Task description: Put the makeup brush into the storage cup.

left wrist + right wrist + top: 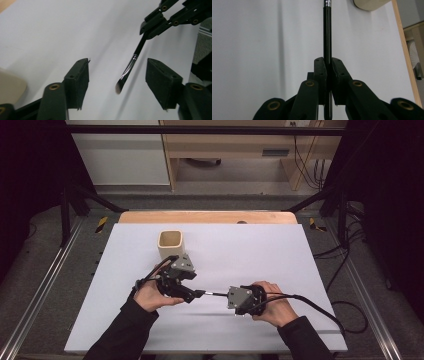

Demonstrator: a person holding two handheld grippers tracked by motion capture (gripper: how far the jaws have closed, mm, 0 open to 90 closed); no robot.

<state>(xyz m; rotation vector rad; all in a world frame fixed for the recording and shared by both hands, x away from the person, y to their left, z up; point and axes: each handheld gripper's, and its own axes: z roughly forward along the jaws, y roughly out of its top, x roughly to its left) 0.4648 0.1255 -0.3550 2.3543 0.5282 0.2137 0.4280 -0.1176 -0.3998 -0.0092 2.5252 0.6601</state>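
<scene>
A thin black make-up brush (215,293) lies level between my two hands, just above the white sheet. My right gripper (228,294) is shut on its handle; in the right gripper view the black handle (327,32) runs straight up from between the pressed pads (322,72). My left gripper (196,294) stands open around the bristle end. In the left gripper view the brush (130,67) hangs between the spread jaws without touching either pad, with the right gripper (146,27) clamping its far end. A beige square cup (170,244) stands upright just behind the left hand.
The white sheet (260,250) covers a wooden table whose far edge (207,216) shows beyond it. A black cable (320,310) trails from the right gripper over the sheet's right side. Metal rails run along both sides of the table.
</scene>
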